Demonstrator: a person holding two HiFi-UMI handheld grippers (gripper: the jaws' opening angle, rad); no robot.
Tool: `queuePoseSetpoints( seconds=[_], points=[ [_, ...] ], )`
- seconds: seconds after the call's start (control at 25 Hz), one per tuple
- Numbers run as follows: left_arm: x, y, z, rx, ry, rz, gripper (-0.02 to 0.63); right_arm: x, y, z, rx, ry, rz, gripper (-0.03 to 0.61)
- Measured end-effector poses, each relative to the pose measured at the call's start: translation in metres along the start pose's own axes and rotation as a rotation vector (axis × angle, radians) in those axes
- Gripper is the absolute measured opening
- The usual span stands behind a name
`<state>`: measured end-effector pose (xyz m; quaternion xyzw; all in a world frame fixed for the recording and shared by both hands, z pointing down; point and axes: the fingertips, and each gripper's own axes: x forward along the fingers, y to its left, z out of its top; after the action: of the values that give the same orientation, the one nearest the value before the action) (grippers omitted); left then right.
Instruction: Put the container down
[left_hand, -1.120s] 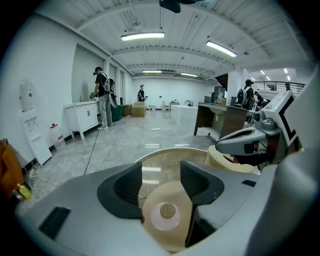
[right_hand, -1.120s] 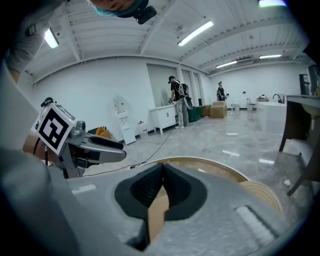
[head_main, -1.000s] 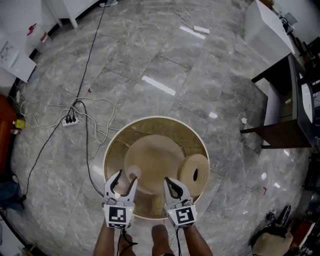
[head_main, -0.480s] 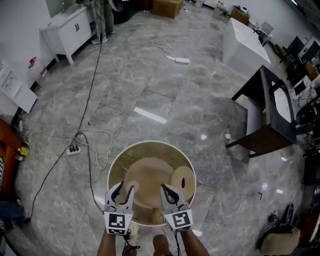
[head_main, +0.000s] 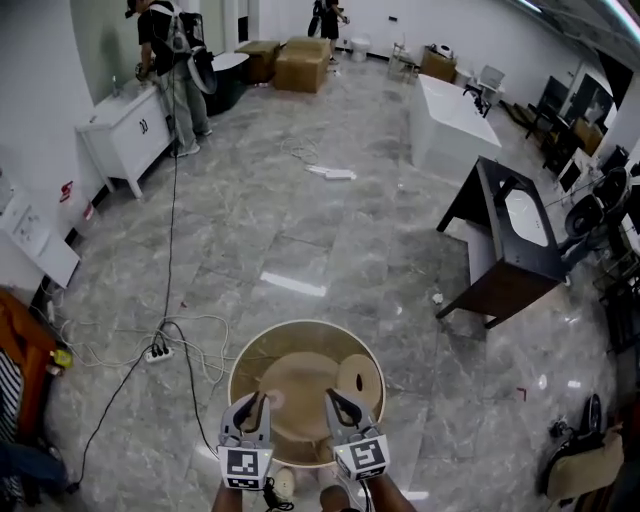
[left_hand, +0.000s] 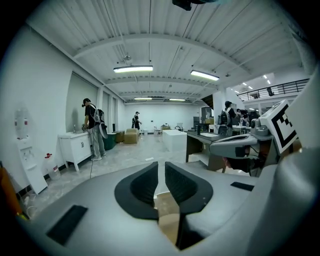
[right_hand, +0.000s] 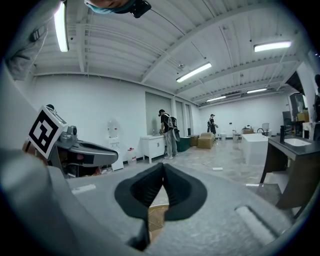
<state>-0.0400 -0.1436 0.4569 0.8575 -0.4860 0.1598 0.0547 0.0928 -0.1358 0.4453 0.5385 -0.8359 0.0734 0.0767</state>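
The container (head_main: 300, 326) is a round wooden tub with a pale rim, standing on the grey marble floor. In it lie a shallow wooden dish and a round disc (head_main: 359, 378) with a slot. Both grippers hang above its near edge and touch nothing. My left gripper (head_main: 254, 404) has just been closing its jaws; only a narrow gap is left and nothing is between them (left_hand: 161, 166). My right gripper (head_main: 334, 402) is shut on nothing, its fingertips meeting (right_hand: 163, 167). Wood of the tub (left_hand: 168, 211) shows below the jaws in both gripper views (right_hand: 155, 214).
A dark vanity table (head_main: 508, 236) stands to the right. A power strip with cables (head_main: 160, 351) lies left of the tub. Farther off are a white cabinet (head_main: 124, 140) with a person (head_main: 176, 58) beside it, cardboard boxes (head_main: 301, 60) and a white counter (head_main: 452, 115).
Both grippers have risen away from the tub, which stays on the floor and looks smaller. The left jaws went from wide to nearly together; the right jaws closed.
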Motion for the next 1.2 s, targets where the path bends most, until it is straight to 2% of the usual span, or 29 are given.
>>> queuePoseSetpoints(
  seconds=[0.2, 0.44, 0.88, 1.2],
  points=[
    [-0.042, -0.004, 0.027, 0.010, -0.036, -0.016, 0.042, -0.041, 0.016, 0.030, 0.003, -0.037, -0.053, 0.000],
    [-0.084, -0.014, 0.036, 0.047, -0.035, -0.057, 0.034, -0.089, 0.035, 0.054, -0.001, -0.070, -0.122, 0.000],
    [-0.163, -0.030, 0.031, 0.094, -0.067, -0.133, 0.031, -0.166, 0.085, 0.044, -0.021, -0.053, -0.238, 0.000],
    [-0.209, -0.028, 0.019, 0.088, -0.076, -0.166, 0.031, -0.192, 0.126, 0.044, -0.021, -0.057, -0.269, 0.000]
  ],
)
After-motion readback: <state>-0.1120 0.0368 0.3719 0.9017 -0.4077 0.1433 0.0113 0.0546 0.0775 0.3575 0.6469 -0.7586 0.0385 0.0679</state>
